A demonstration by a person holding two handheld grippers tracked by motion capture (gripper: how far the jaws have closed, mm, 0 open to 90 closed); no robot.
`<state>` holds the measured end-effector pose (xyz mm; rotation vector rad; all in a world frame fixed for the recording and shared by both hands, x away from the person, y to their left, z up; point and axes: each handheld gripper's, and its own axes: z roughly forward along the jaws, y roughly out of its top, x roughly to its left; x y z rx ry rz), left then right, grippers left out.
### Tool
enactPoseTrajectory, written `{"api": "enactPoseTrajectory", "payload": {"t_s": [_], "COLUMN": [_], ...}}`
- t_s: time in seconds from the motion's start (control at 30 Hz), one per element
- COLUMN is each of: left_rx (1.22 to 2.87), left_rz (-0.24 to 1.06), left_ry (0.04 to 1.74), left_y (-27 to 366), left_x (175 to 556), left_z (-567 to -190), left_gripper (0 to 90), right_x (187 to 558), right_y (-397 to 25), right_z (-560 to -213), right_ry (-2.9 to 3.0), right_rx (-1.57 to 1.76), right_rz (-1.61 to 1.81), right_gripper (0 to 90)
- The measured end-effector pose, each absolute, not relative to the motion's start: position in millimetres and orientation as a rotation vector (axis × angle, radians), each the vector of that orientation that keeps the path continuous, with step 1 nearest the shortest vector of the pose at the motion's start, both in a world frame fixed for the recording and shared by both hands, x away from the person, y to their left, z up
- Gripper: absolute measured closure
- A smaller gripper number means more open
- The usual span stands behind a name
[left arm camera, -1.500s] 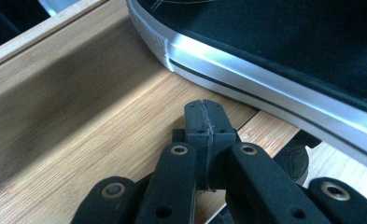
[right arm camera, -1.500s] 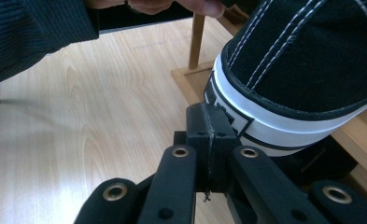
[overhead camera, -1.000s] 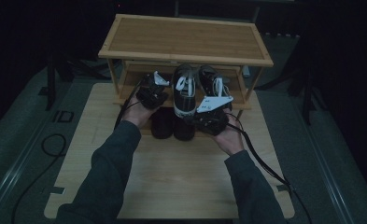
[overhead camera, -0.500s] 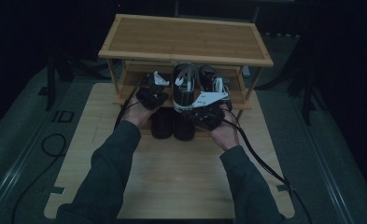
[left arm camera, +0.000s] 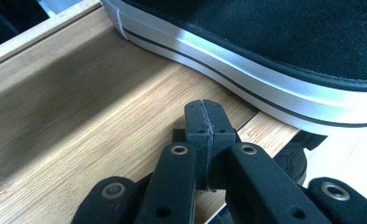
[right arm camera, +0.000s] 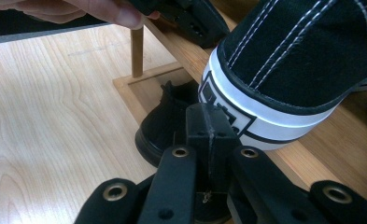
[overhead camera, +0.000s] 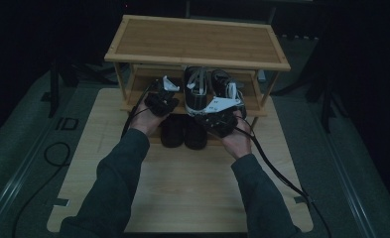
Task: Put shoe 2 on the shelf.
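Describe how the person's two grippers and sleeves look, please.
Both grippers, the left gripper and the right gripper, are black with linked bars joined by brass-ringed rivets. A grey three-cornered plate tops each. A black cable trails from the right one. The sleeves are dark grey.

Overhead view facing forward; both gripper views close on shared sneaker [overhead camera: 196, 91].

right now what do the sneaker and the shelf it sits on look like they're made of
The sneaker looks like black woven canvas with pale contrast stitching; its sidewall is a smooth white band with a thin dark stripe, probably rubber. The shelf looks like bamboo or light wood: fine straight grain in glued strips, with a slight satin sheen. Both tools, left tool and right tool, are shut beside the sneaker.
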<state>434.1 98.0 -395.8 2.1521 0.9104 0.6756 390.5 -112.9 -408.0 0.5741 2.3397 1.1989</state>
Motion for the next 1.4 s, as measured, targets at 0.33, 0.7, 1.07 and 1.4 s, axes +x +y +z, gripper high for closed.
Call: {"api": "enactPoseTrajectory", "payload": {"t_s": [0.33,0.7,1.07,1.4], "left_rx": [2.155,2.152,2.15,2.149], "left_rz": [0.678,0.675,0.667,0.66], "left_ry": [0.911,0.912,0.909,0.906], "left_y": [98,98,98,100], "left_x": [434,434,434,435], "left_z": [-396,-396,-396,-396], "left_gripper": [90.0,90.0,90.0,90.0], "right_x": [391,391,391,381], "right_y": [-103,-99,-97,-117], "right_z": [-409,-411,-412,-404], "right_ry": [2.33,2.313,2.297,2.325], "right_rx": [0.574,0.585,0.594,0.549], "right_rz": [1.197,1.196,1.185,1.17], "right_gripper": [90.0,90.0,90.0,89.9]}}
